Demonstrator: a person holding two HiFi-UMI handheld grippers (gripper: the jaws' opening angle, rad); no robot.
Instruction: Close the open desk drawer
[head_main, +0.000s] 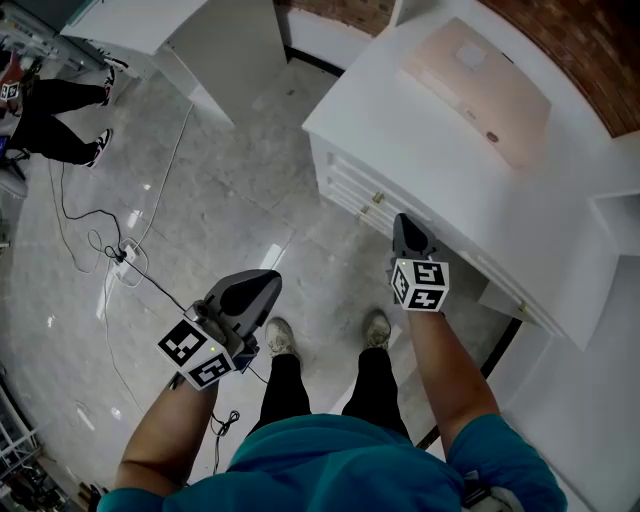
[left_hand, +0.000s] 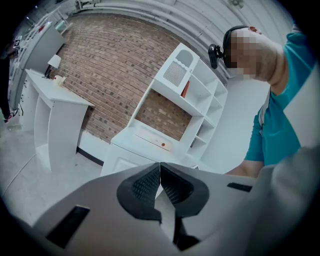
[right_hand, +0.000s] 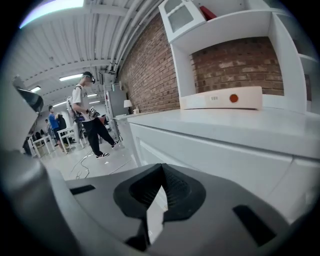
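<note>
A white desk (head_main: 420, 140) stands at the upper right of the head view. Its stacked drawer fronts (head_main: 352, 188) carry small gold knobs and step out slightly; I cannot tell how far any drawer is open. My right gripper (head_main: 401, 222) is shut and empty, with its tip close to the desk front below the top edge. In the right gripper view the right gripper (right_hand: 161, 166) points along a drawer front (right_hand: 200, 150). My left gripper (head_main: 266, 279) hangs shut and empty over the floor, left of the desk. In its own view the left gripper (left_hand: 160, 165) faces the desk (left_hand: 131, 138) from a distance.
A flat beige case (head_main: 482, 88) lies on the desk top. A white shelf unit (left_hand: 192, 87) rises behind the desk against a brick wall. Cables and a power strip (head_main: 124, 256) lie on the floor at left. Another person (head_main: 55, 112) stands at the far left by a second white table (head_main: 205, 35).
</note>
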